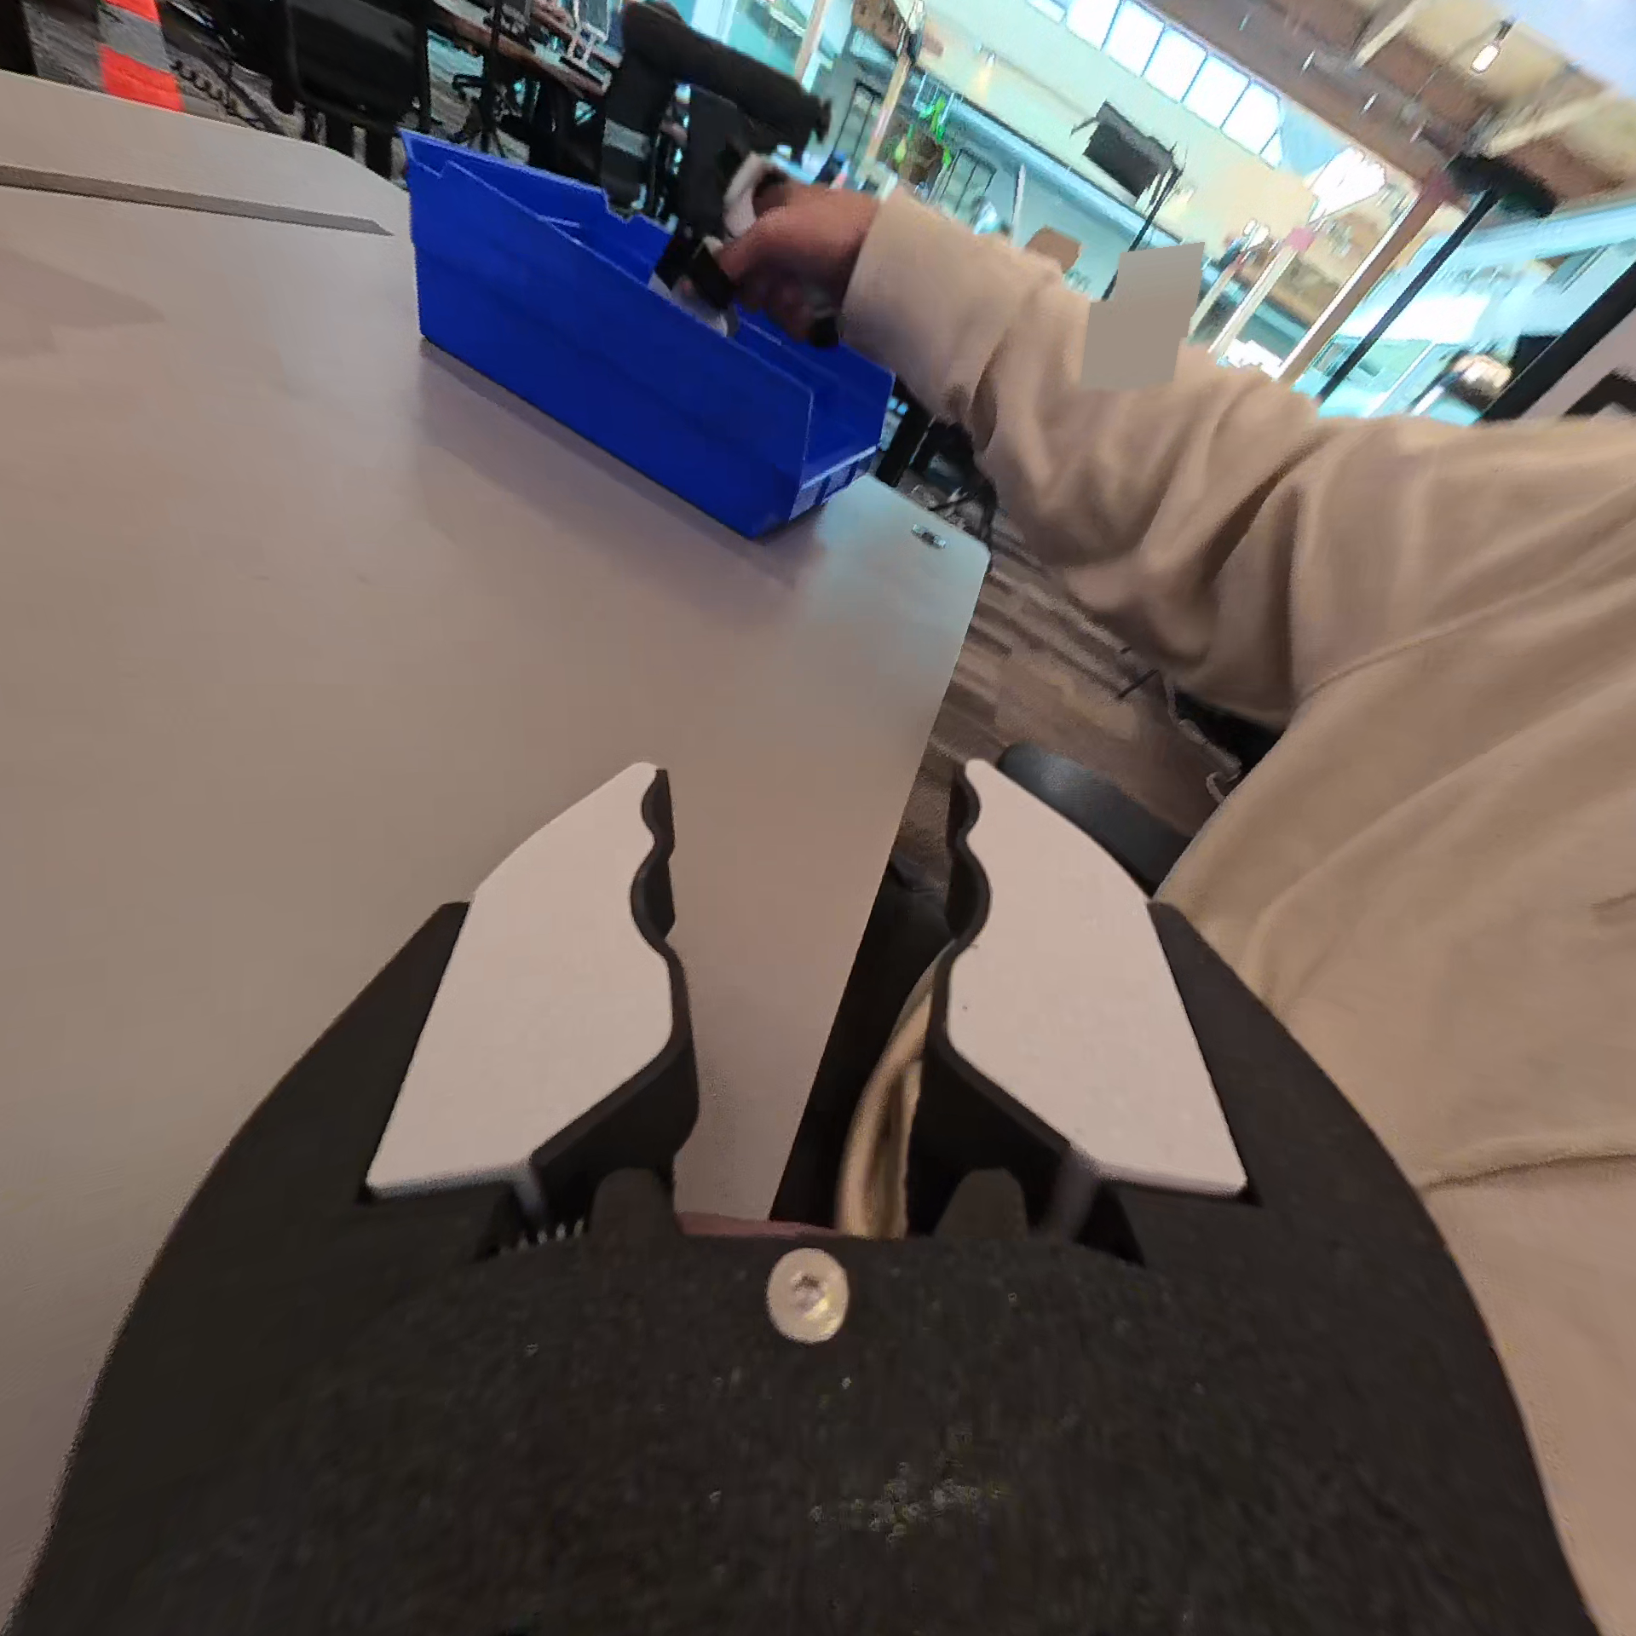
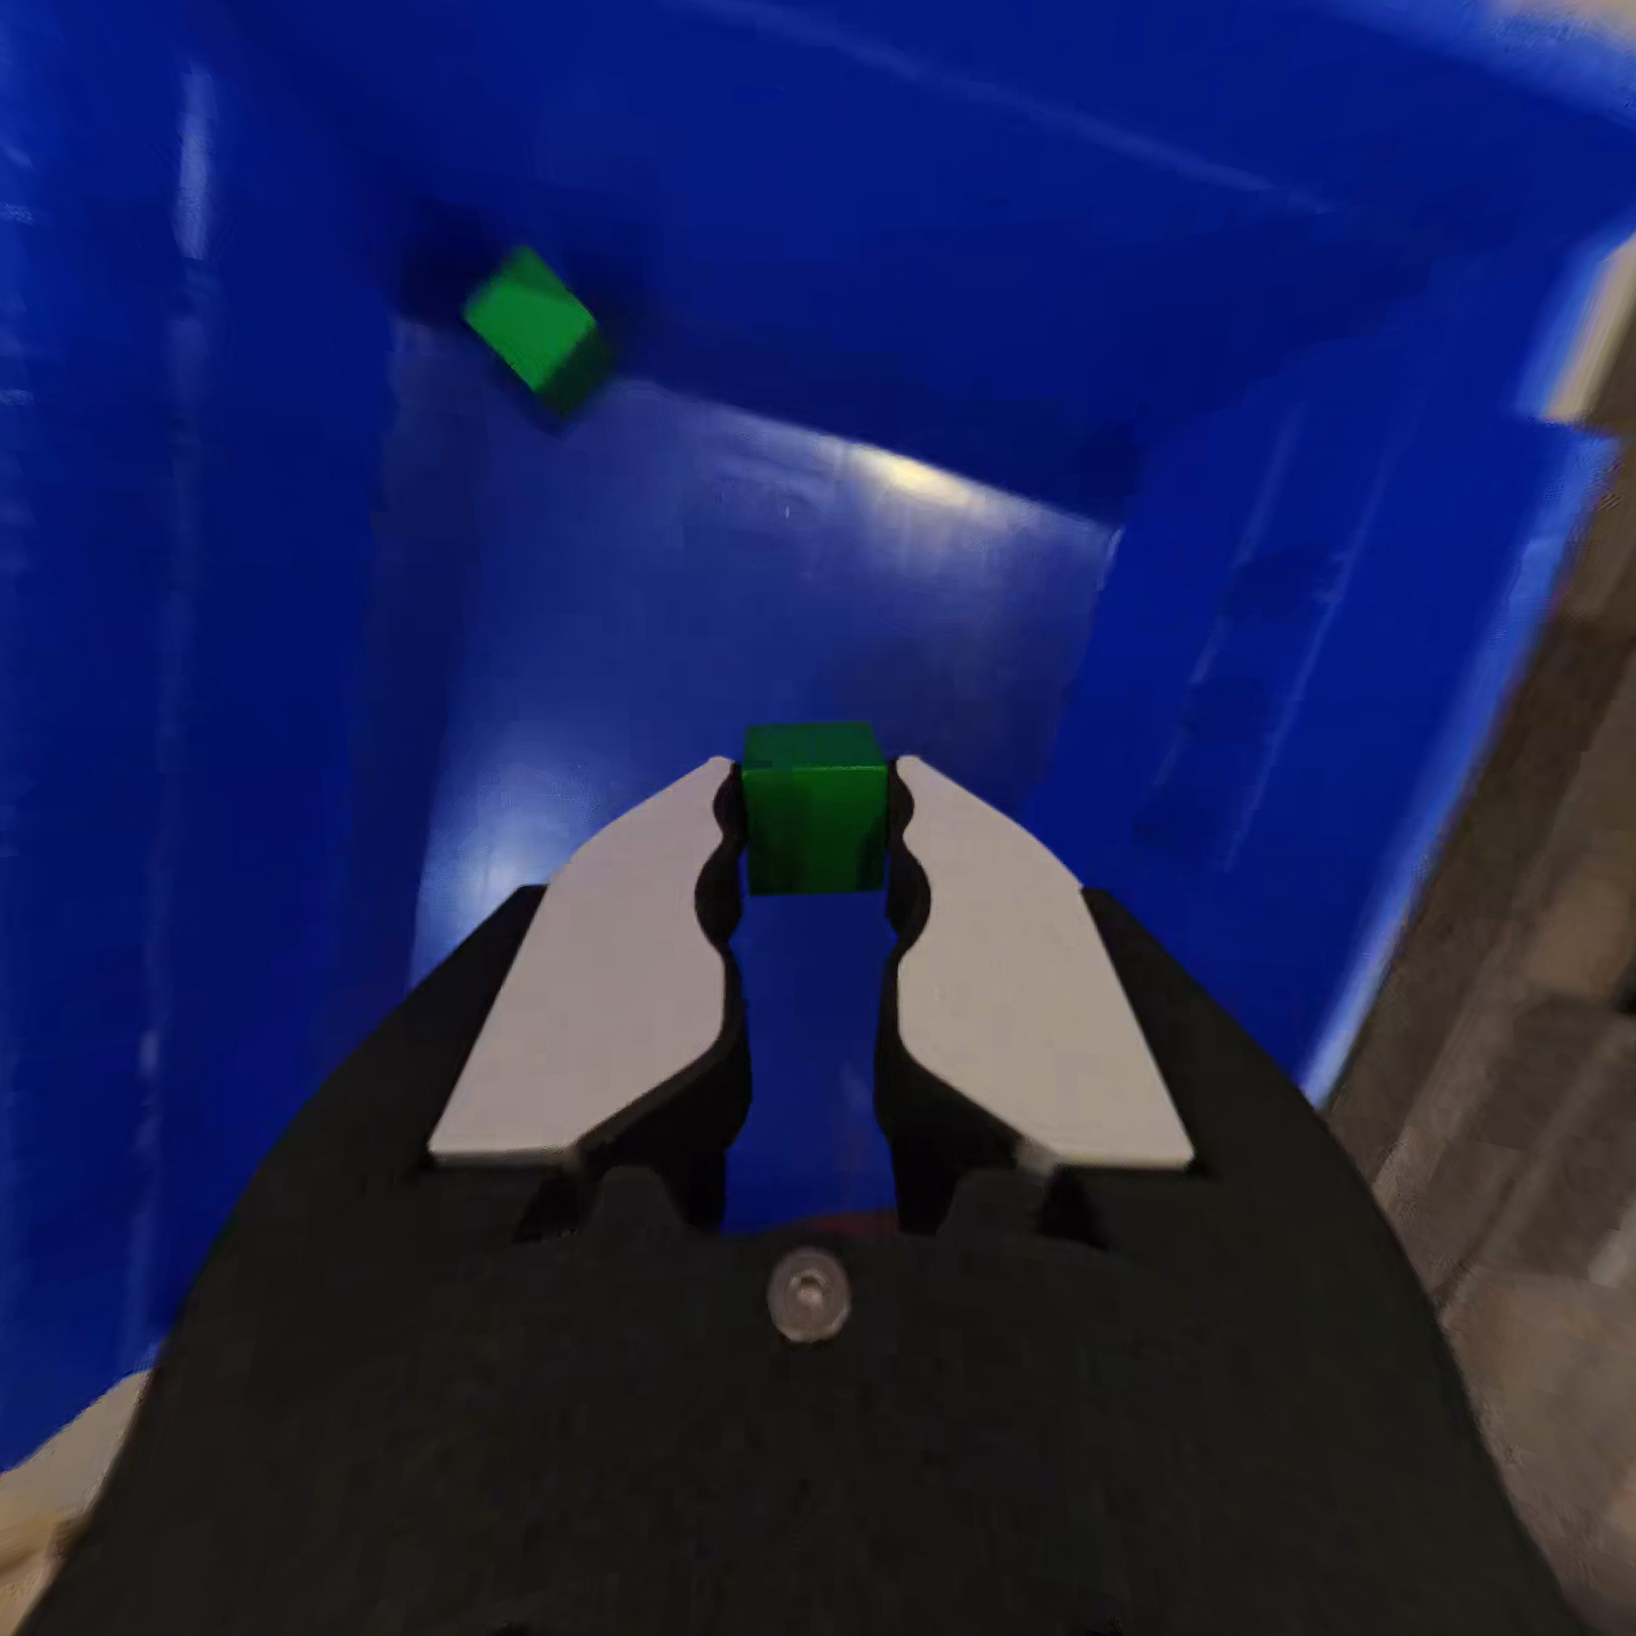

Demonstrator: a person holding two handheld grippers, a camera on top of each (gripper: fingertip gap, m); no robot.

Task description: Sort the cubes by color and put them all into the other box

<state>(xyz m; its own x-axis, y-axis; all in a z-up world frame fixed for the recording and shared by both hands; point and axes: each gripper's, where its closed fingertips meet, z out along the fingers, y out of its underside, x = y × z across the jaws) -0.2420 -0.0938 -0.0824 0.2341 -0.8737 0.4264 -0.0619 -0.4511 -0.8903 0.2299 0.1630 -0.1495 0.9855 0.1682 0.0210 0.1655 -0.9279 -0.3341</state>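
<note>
- Right wrist view puts your right gripper (image 2: pixel 814 779) down inside the blue bin (image 2: pixel 266 797), its fingertips closed on a green cube (image 2: pixel 814 810) held just at the tips.
- That grip is shallow: only the outermost part of the pads touches the cube, so a twist or a bump against the bin wall could, in my judgement, pop it loose before you choose where it lands.
- Release from this height and the cube may bounce or roll across the smooth floor; bring it lower before you let go.
- A second green cube (image 2: pixel 536 323) lies tilted on the bin floor, far and to the left, well apart from the held one. If this compartment is meant for green, aim near it; a drop close to a divider risks the cube ending on the wrong side.
- No other cube shows in this part of the bin; the picture is blurred, so small details are uncertain.
- Left wrist view shows your left gripper (image 1: pixel 810 797) with its fingers spread and nothing between them, hovering over the near edge of the grey table (image 1: pixel 266 620).
- From there the bin sits at the far right corner of the table, with your right hand (image 1: pixel 797 248) reaching into it. Its contents are hidden from this side, and no second box is visible.
</note>
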